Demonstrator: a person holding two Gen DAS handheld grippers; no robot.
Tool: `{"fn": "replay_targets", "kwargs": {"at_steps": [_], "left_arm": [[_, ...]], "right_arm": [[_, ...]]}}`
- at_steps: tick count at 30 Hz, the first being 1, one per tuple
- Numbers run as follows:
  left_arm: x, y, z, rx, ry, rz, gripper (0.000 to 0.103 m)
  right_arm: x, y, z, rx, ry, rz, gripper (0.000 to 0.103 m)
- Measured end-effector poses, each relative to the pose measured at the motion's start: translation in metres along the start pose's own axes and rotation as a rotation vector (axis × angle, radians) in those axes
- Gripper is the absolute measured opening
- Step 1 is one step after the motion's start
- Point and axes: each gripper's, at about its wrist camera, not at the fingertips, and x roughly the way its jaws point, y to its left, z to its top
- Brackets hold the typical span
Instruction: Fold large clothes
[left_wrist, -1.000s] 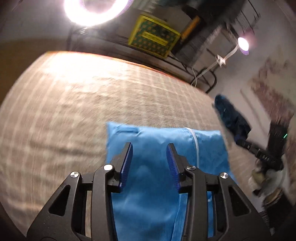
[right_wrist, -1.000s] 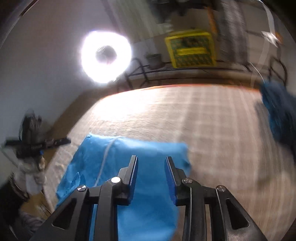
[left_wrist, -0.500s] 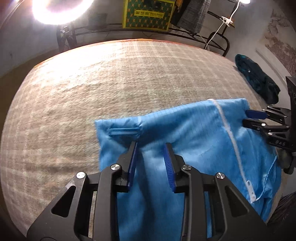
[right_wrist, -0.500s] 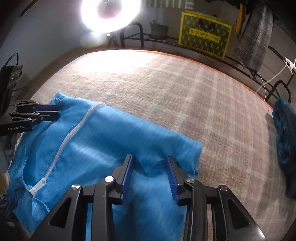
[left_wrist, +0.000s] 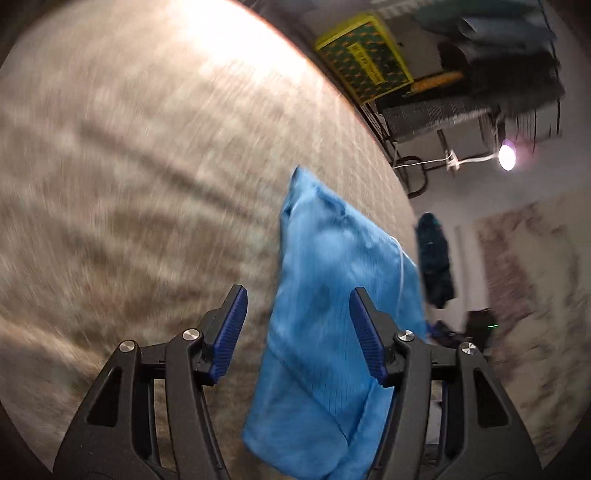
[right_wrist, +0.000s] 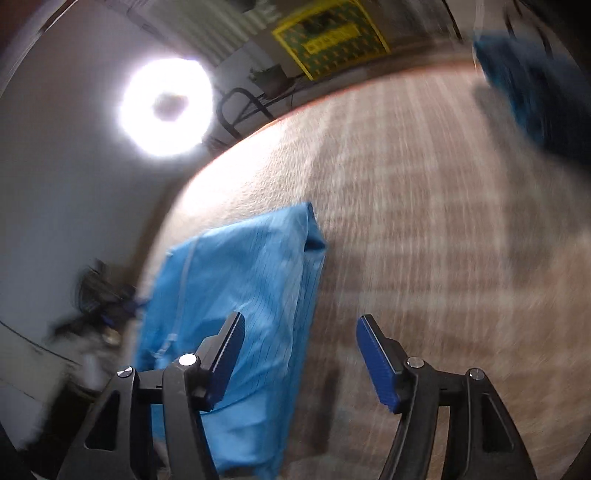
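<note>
A bright blue zip-front garment lies folded on the beige checked bed cover. My left gripper hovers over its near left edge, jaws opening, the blue pads apart and clear of the cloth beneath. In the right wrist view the same blue garment lies to the left. My right gripper is over its right edge, jaws opening too, the left pad above the cloth and the right pad above the bed cover. Neither gripper pinches anything. Both views are blurred.
A dark teal garment lies near the bed's far side, also the dark teal garment at top right. A yellow-green box sits on a rack beyond the bed. A ring light glares at upper left.
Both grippers were shut on folds of the blue garment half a second ago; now both have let go and stand wide. Both cameras have rolled and shifted toward the garment's outer edges.
</note>
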Motion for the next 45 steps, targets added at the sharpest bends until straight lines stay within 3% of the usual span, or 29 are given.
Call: {"fn": "replay_targets", "kwargs": {"at_steps": [2,5,10,16,24,27,28,35,45], "left_arm": [[0.007,0.010,-0.001,-0.039,0.043,-0.054,0.059],[0.007,0.009,0.000,-0.005,0.052,-0.068,0.059],[0.014,0.004,0.005,0.004,0.081,-0.100,0.059],[0.033,-0.014,0.009,0.050,0.132,-0.109,0.059],[0.049,-0.024,0.016,0.053,0.140,-0.127,0.055],[0.055,-0.031,0.015,0.071,0.138,-0.112,0.049],[0.058,-0.034,0.015,0.076,0.135,-0.093,0.041],[0.055,-0.069,0.002,0.253,0.074,0.093,0.017],[0.048,-0.140,-0.042,0.530,-0.030,0.293,0.011]], "right_arm": [[0.005,-0.015,-0.006,0.061,0.028,0.076,0.066],[0.016,-0.028,-0.013,0.099,0.068,0.159,0.067],[0.016,-0.037,-0.008,0.108,0.071,0.220,0.066],[0.037,-0.033,-0.003,0.094,0.129,0.264,0.044],[0.064,-0.013,0.004,0.075,0.151,0.304,0.036],[0.072,-0.005,-0.001,0.081,0.155,0.324,0.034],[0.075,-0.002,-0.001,0.079,0.157,0.325,0.033],[0.075,0.028,-0.005,-0.044,0.160,0.156,0.019],[0.061,0.096,-0.011,-0.250,0.111,-0.090,0.007]]}}
